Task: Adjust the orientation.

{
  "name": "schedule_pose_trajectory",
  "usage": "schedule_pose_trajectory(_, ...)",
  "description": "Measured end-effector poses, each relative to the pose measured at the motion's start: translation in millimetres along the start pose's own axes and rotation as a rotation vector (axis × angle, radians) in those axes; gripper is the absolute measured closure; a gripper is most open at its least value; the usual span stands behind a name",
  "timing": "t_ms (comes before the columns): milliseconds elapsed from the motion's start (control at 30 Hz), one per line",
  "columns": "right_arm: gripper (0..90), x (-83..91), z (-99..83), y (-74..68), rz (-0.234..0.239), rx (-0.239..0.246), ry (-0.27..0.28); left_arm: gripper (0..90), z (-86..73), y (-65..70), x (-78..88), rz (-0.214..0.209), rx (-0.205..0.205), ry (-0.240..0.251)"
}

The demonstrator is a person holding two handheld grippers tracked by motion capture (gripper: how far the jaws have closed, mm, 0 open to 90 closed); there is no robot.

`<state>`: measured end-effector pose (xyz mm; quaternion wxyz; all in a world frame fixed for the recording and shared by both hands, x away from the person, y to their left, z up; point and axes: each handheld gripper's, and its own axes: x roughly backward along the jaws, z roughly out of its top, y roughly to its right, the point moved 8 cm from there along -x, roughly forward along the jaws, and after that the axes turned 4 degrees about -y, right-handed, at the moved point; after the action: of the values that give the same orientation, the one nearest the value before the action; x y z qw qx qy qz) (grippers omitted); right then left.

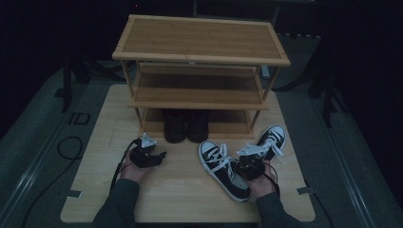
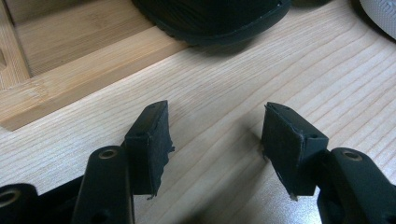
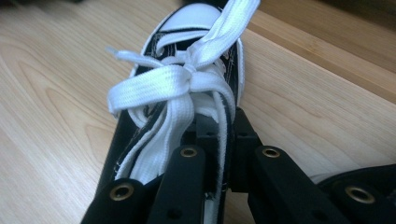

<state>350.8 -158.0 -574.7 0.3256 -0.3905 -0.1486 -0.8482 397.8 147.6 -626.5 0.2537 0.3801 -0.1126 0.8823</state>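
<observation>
The right gripper (image 3: 219,140) is clenched on the side wall of a black-and-white sneaker (image 3: 187,93), its jaws drawn nearly together over the thin canvas just behind the knotted white laces (image 3: 177,77); a pinch on that edge seems chosen because it is the one firm, narrow part the jaws can close on, and it lets the shoe hang toe-forward. In the high view this held sneaker (image 1: 272,140) sits at the right front of the wooden table (image 1: 180,194), toe aimed up toward the bamboo shoe rack (image 1: 199,57), which suggests it is being carried to a shelf. Its mate, the second sneaker (image 1: 223,168), lies flat on the table just left of the right hand, angled with its toe toward the rack, probably waiting its turn. The left gripper (image 2: 215,135) is released, jaws standing apart over bare tabletop with nothing between them, resting low near the rack's bottom edge (image 2: 70,88). It appears parked there out of the way, near the rounded toe of a black boot (image 2: 215,21). From above, a pair of black boots (image 1: 186,126) already stands side by side on the lowest shelf, toes facing the person, so the sneakers likely belong beside or above them. Both shelves above are bare.
</observation>
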Motion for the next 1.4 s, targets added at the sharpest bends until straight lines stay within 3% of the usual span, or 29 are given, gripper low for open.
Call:
schedule_pose_trajectory(467, 84.6, 6.5, -12.8, 7.6, 0.026, 0.019, -0.064, 42.3, 0.0, 0.0, 0.0, 0.0, 0.0, 0.001)
schedule_pose_trajectory(633, 69.7, 13.1, -13.5, 7.5, 0.062, 0.019, -0.071, 42.3, 0.1, 0.2, -0.2, 0.0, 0.003, 0.004)
schedule_pose_trajectory(833, 60.0, 28.2, -11.7, 9.2, 0.075, 0.04, -0.078, 42.4, 0.2, -0.1, -0.2, 0.001, 0.002, 0.005)
schedule_pose_trajectory(1133, 59.0, 39.6, -11.2, 16.4, 0.049, 0.055, -0.067, 42.4, 0.1, -0.1, -0.2, 0.0, 0.002, 0.006)
schedule_pose_trajectory(1400, 61.1, 47.6, -6.9, 20.9, 0.053, 0.048, -0.045, 42.3, 0.1, 0.2, -0.2, 0.0, 0.004, 0.006)
